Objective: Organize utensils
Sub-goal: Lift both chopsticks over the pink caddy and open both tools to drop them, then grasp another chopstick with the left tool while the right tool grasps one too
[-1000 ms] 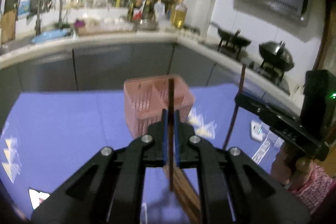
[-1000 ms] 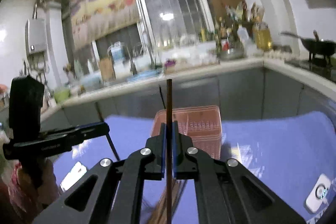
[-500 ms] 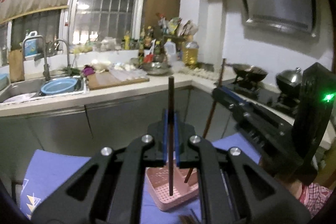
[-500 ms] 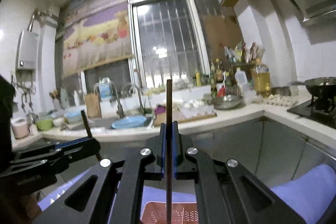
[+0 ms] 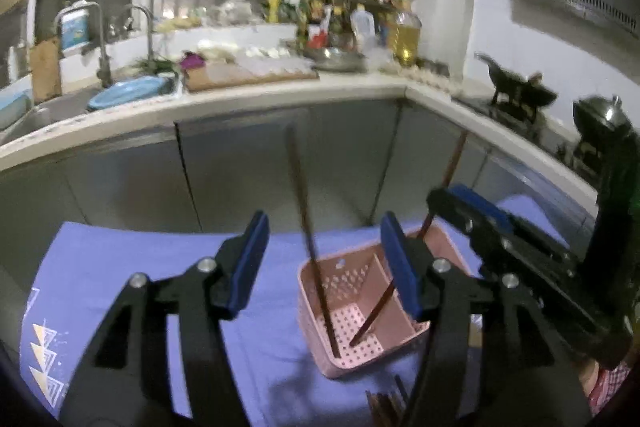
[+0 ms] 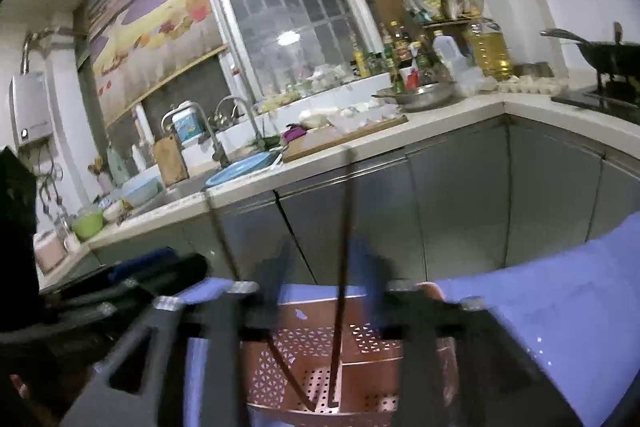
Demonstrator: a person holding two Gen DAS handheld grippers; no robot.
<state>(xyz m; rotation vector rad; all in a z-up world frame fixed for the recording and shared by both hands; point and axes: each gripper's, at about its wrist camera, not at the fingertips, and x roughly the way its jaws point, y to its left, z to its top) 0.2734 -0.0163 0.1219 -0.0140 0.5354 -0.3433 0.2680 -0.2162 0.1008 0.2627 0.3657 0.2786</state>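
A pink perforated basket (image 5: pixel 352 367) (image 6: pixel 372 341) sits on the purple cloth (image 5: pixel 120 267). My left gripper (image 5: pixel 324 261) hangs above it with its jaws opening. A dark chopstick (image 5: pixel 310 239) stands loose between them, touching neither pad, its tip on the basket floor. From the right, my right gripper (image 5: pixel 476 223) (image 6: pixel 326 267) reaches over the basket, blurred, its jaws also opening. Its chopstick (image 6: pixel 343 227) (image 5: pixel 448 179) is free of the pads and leans into the same compartment. In the right wrist view the left gripper (image 6: pixel 140 275) is a dark blur at the left.
More chopsticks (image 5: pixel 384 403) lie on the cloth just in front of the basket. Behind the table runs a counter (image 5: pixel 240 99) with a sink (image 6: pixel 240 167), bottles and a cutting board. Woks (image 5: pixel 520 95) stand on the stove at the right. A checked sleeve (image 5: pixel 608 383) shows low right.
Both grippers went from shut on a chopstick to open, and both chopsticks now stand loose in the basket. Both views tilted down, bringing the basket nearer.
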